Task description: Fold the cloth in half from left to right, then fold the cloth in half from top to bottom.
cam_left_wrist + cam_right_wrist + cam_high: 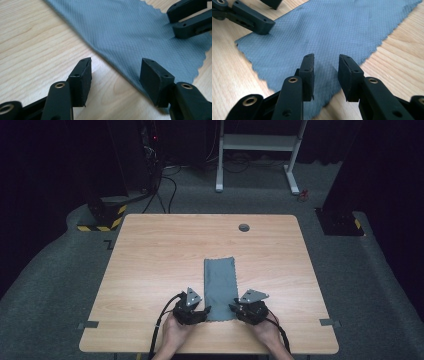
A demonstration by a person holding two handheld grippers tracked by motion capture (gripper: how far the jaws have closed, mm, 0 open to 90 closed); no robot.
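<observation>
A grey cloth (220, 285) lies flat as a long narrow strip on the wooden table (150, 250), with its zigzag-cut near end toward the person. My left gripper (206, 311) is at the strip's near left corner. It is open and wide (115, 72): one jaw rests over bare wood, the other over the cloth (130, 30), straddling its long edge. My right gripper (233, 308) is at the near right corner. It is open with a narrower gap (325, 72), both jaws low over the cloth (332, 27). Each gripper also appears in the other's view: the right gripper (186, 21) and the left gripper's finger (254, 21).
A round grey grommet (244, 227) sits near the table's far edge. Tape tabs (89, 324) (330, 322) mark the near corners. Beyond the table stand a white frame (257, 142) and a yellow-black striped base (102, 217) with cables.
</observation>
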